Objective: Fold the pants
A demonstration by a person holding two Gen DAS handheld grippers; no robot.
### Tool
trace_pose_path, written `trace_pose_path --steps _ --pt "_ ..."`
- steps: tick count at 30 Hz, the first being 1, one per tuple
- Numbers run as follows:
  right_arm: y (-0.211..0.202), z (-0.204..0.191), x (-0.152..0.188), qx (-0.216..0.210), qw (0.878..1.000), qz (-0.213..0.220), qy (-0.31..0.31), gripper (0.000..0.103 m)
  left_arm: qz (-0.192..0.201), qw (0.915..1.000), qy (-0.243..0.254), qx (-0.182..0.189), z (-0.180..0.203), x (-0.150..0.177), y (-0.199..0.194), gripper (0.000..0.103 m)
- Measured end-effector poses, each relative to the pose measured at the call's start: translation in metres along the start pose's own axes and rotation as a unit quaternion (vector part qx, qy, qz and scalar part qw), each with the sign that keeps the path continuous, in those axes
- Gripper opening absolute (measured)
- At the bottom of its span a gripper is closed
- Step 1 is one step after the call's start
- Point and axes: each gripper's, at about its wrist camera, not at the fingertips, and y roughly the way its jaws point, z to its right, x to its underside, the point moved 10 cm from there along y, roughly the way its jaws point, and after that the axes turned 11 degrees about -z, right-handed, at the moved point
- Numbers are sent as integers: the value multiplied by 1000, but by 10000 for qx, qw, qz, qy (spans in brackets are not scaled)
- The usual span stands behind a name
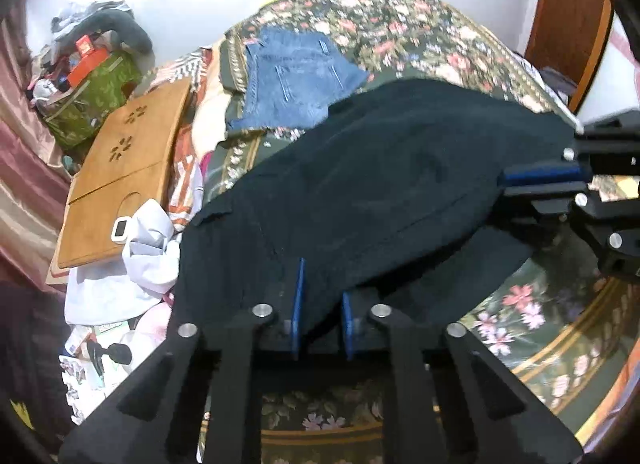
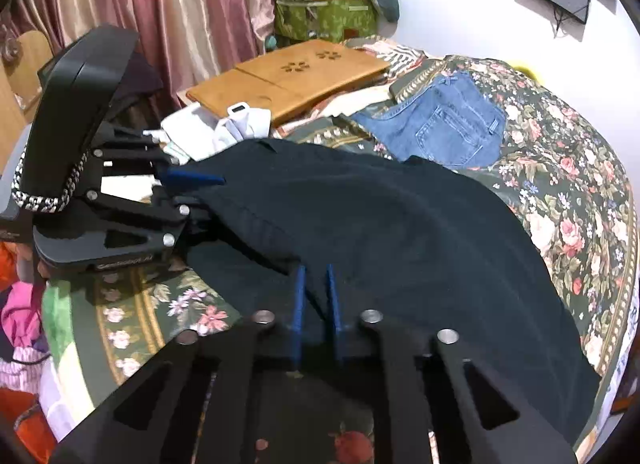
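The black pants [image 1: 380,176] lie spread across the floral bedspread [image 1: 420,36] and are lifted at their near edge. My left gripper [image 1: 322,304] is shut on a fold of the black pants at their near left edge. My right gripper [image 2: 316,296] is shut on the black pants [image 2: 400,232] at their near right edge. In the left wrist view the right gripper [image 1: 536,178] comes in from the right, pinching the cloth. In the right wrist view the left gripper [image 2: 196,188] comes in from the left, holding the cloth.
Folded blue jeans [image 1: 296,76] lie on the bed beyond the black pants; they also show in the right wrist view [image 2: 444,120]. A wooden lap tray [image 1: 120,172], white cloth [image 1: 140,248] and a cluttered green bag [image 1: 92,100] sit left. Curtains [image 2: 168,4] hang behind.
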Motion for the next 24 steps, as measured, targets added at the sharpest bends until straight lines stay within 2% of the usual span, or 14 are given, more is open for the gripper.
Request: trace_pose_path --steps 3,5,9,11,13,14,16,18,21,24 --pt "2 -4 7 -292 9993 -145 168 5 -144 9980 -272 559 0 5 -4 14" --pt "8 -5 14 -377 9987 -198 268 5 -238 9963 -371 734 1 10 -2 14" --pt "4 -6 14 -572 9973 -149 426 9 -519 9968 -290 531 13 27 11 14" --pt "-3 -7 18 -700 9964 -125 458 9 -501 9976 -305 373 13 30 7 15" --pt "-12 -5 24 -784 9958 -99 470 22 -496 9974 -382 360 11 33 1 21" --pt "-18 -2 27 -752 9960 -35 488 27 -508 9971 -440 362 9 33 -3 28" --pt "-38 12 32 -669 9957 246 598 44 -478 9966 -576 350 3 32 -13 39" --pt "-59 34 39 -565 9935 567 805 50 -363 9964 -718 252 -3 26 -25 56" --pt "-87 79 57 -243 9884 906 1192 52 -146 9957 -911 86 -9 10 -41 66" --pt "-104 131 83 104 9800 1064 1677 53 24 9937 -1104 179 -9 -12 -51 74"
